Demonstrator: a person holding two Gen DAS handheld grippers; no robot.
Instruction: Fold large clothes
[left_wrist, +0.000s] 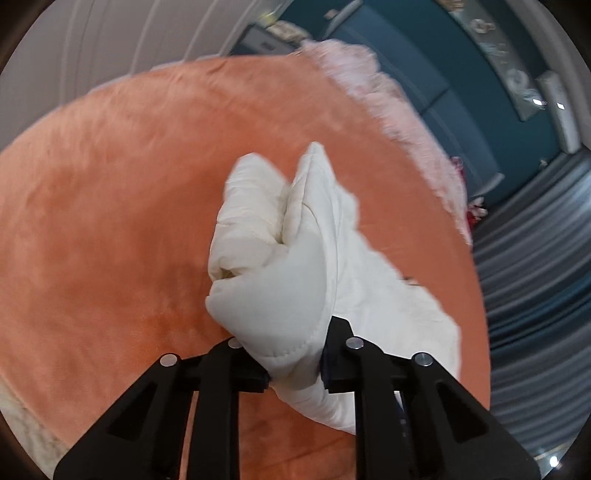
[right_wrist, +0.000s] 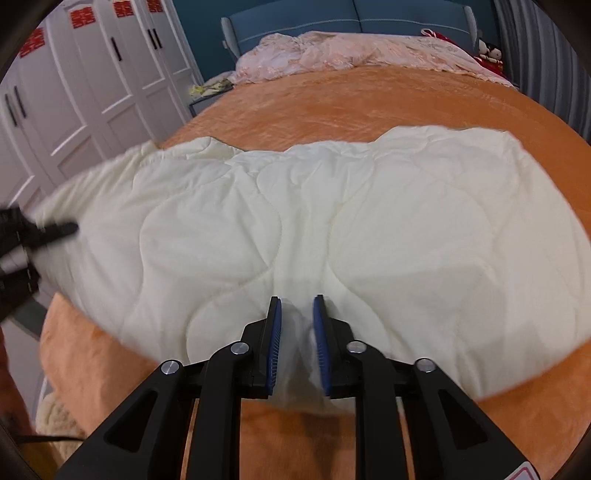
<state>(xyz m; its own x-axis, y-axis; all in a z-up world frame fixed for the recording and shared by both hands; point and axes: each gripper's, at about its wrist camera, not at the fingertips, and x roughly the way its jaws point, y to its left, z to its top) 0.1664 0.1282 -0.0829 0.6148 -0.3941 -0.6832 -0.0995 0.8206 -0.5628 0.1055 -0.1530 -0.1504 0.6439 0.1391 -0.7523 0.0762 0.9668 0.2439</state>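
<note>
Left claw (left_wrist: 295, 373) is clamped tight on a thick bunch of the cream quilted cover (left_wrist: 280, 258), the padded edge squeezed right between its black fingers (left_wrist: 240, 365), with the fabric bulging up in a fat fold ahead of them. Below it lies the orange bedspread (left_wrist: 110, 221), and along its far edge a pink ruffled blanket (left_wrist: 388, 92) shows, blurred.

Over on the right wrist view, the cream quilted cover (right_wrist: 332, 221) sprawls wide across the bed's orange bedspread (right_wrist: 351, 99), its stitched wavy lines clear to see. The right claw (right_wrist: 297, 347) pinches the near edge of it, blue pads (right_wrist: 275, 343) drawn close with a thin ridge of cloth caught between them. At the far left of this view the left claw (right_wrist: 55, 230) appears as a dark blur at the cover's left end, where the fabric is lifted off the bed.

Behind the bed stand white wardrobe doors (right_wrist: 92, 92) with red paper cut-outs, and a blue headboard (right_wrist: 351, 18) with the pink ruffled blanket (right_wrist: 351, 51) heaped at its foot. A striped grey curtain (left_wrist: 535, 277) hangs at the right.
</note>
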